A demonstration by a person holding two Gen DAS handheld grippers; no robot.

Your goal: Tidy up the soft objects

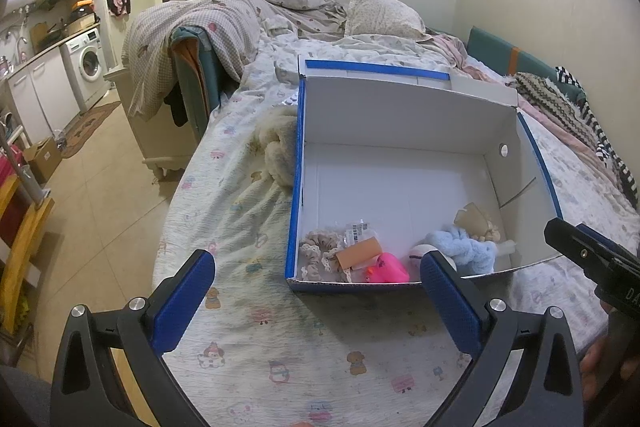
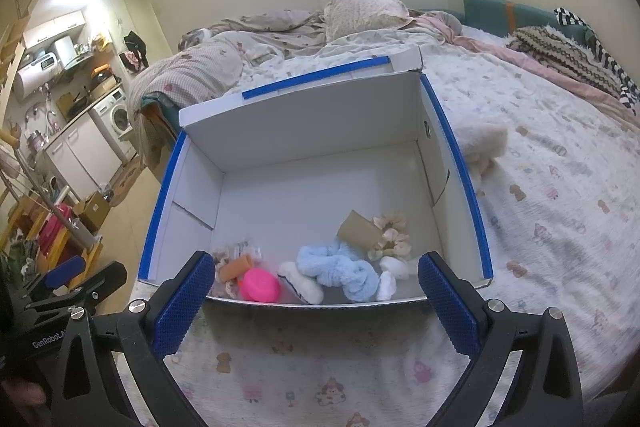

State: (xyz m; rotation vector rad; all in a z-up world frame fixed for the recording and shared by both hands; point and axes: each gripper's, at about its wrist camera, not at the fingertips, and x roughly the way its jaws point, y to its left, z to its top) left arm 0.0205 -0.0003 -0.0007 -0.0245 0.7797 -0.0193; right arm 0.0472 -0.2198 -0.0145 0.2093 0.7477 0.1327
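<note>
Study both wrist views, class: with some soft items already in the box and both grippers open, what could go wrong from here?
1. The fluffy cream item lies outside the box, behind its far side wall; reaching across could nudge the light cardboard.
2. The box sits on a soft, wrinkled bedsheet, so it may tip or slide.
3. The small items crowd the near wall, like the pink toy and blue scrunchie; another drop could bury them.

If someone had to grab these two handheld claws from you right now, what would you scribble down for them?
Left gripper: open, empty, hovering over the bed in front of the box.
Right gripper: open, empty, at the box's near edge.
In the box, along its near wall: beige scrunchie, pink toy, light blue scrunchie, cream scrunchie, small white pieces.
Left: the cream fluffy item lies on the bed sheet beside the box, probably next to go in.
</note>
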